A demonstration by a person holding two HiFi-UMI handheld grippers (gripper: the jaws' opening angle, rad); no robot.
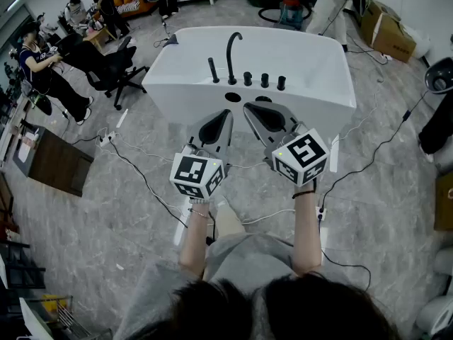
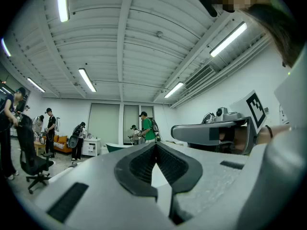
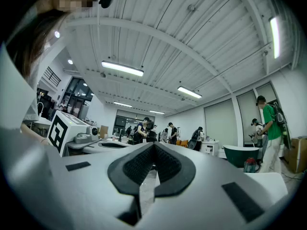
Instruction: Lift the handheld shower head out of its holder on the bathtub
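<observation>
The shower head is seen only in the head view: a slim black wand standing upright in its holder on the near rim of the white tub, towards that rim's left end. Just right of it along the same rim a curved black spout rises, followed by three black knobs.

Short of that rim, both grippers are held level and side by side, apart from the shower head. The left gripper is closed with its tips meeting and nothing between them, as is confirmed in its own view. The right gripper is likewise closed and empty.

Neither gripper view shows the shower head or the white tub's rim; only the room beyond is given there, with ceiling lights and standing people. A dark green tub is made out in the right gripper view. Each gripper view catches the other gripper at its edge.
</observation>
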